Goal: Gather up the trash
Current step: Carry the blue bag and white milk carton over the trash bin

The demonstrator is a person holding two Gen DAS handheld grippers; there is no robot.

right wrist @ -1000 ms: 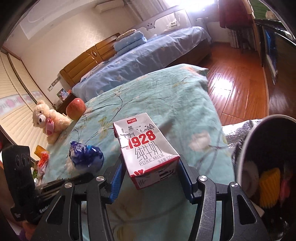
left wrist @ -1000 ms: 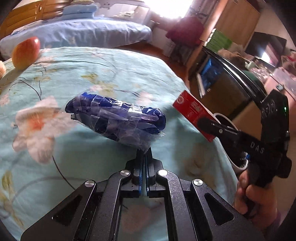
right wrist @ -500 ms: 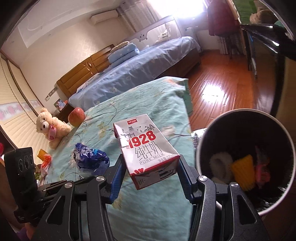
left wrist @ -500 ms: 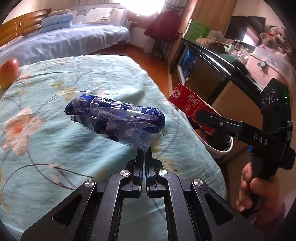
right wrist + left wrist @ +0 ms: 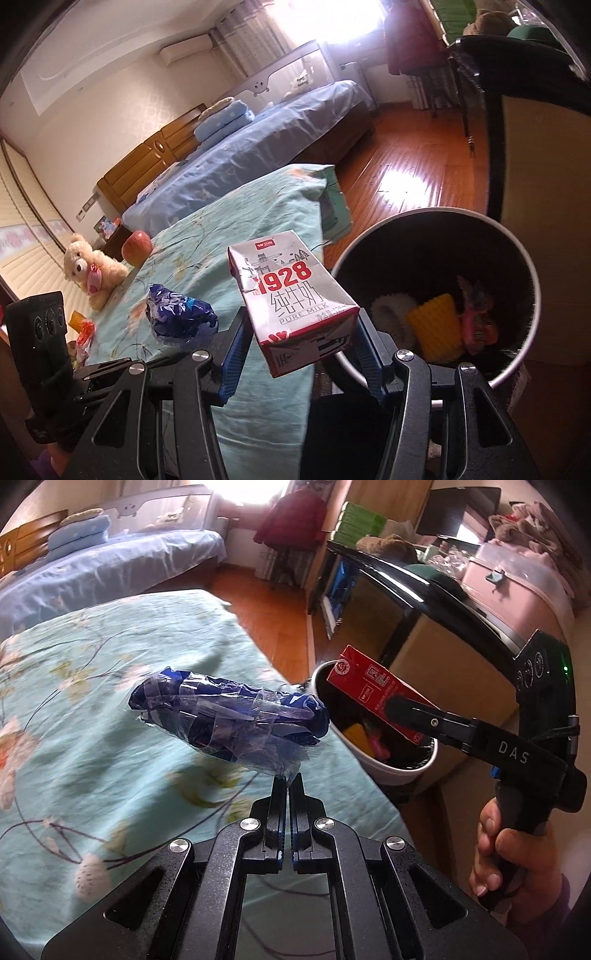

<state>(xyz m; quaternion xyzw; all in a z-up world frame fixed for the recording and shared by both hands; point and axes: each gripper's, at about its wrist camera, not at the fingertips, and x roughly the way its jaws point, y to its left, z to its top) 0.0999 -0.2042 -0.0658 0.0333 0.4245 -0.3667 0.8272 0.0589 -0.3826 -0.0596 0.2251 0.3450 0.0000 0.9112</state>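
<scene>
Left claw (image 5: pixel 287 781) pinches one wrapper (image 5: pixel 229 716); right claw (image 5: pixel 301 354) clamps one carton (image 5: pixel 291 302).

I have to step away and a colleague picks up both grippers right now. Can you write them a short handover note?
Left gripper: shut on the edge of the blue wrapper bundle, held above the floral bedspread.
Right gripper: shut on the milk carton, held by the rim of the bin.
Done: both pieces picked up; the bin holds a yellow item and other scraps.
Left: drop the carton, then the wrapper, in the bin. More litter lies near the teddy bear.
</scene>
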